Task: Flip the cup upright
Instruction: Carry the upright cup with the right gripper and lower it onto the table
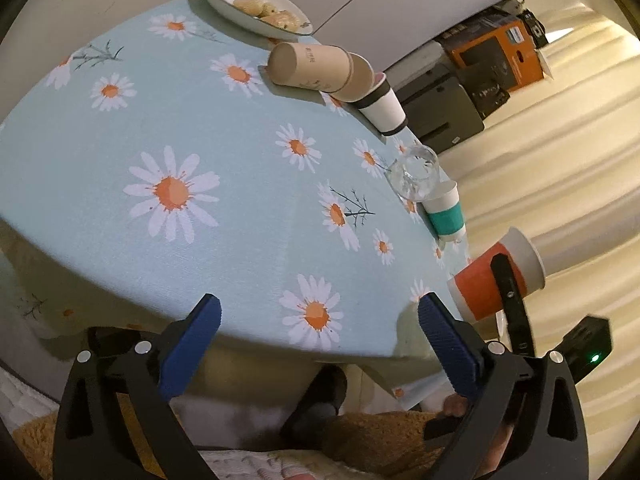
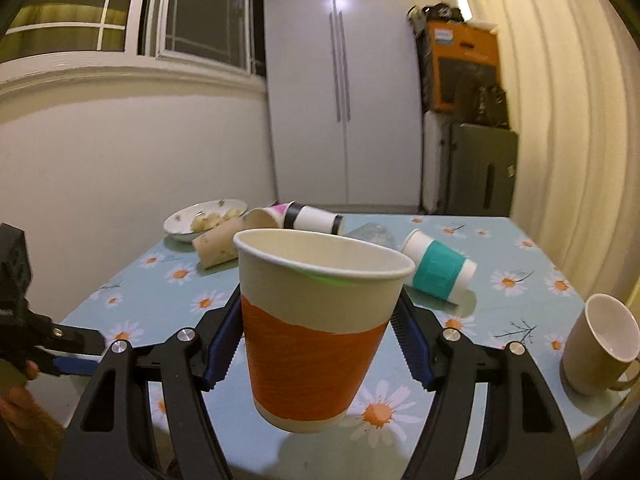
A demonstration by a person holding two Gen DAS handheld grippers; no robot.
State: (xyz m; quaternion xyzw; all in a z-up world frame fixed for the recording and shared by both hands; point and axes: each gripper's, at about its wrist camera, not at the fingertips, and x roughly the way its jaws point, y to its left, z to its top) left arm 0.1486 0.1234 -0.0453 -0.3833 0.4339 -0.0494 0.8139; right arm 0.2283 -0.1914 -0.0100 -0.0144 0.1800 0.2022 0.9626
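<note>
- Your right tool (image 2: 316,340) sits closest to the lens, its blue pads (image 2: 218,354) clamped on the orange-and-white paper cup (image 2: 316,332) from 9 and 3 o'clock.
- That cup is held mouth-up, slightly tilted, its base lifted clear above the daisy-print table (image 2: 516,308).
- From the left wrist view, the same cup (image 1: 496,284) shows at 4 o'clock, off the table's edge, with a black finger (image 1: 510,292) of the right tool across its orange band.
- Your left tool (image 1: 320,316) is spread wide with nothing between its pads, hovering over the near table edge (image 1: 240,208).
- At 1 o'clock beyond the held cup, a teal-banded cup (image 2: 438,270) lies on its side.
- Behind it, a black-and-white cup (image 2: 316,218) and a brown paper cup (image 2: 218,246) also lie tipped over, near a plate of biscuits (image 2: 204,220).
- A clear glass (image 1: 414,172) lies on the table between the black-and-white and teal cups.
- At 3 o'clock, a beige mug (image 2: 600,344) stands upright near the table's right edge.
</note>
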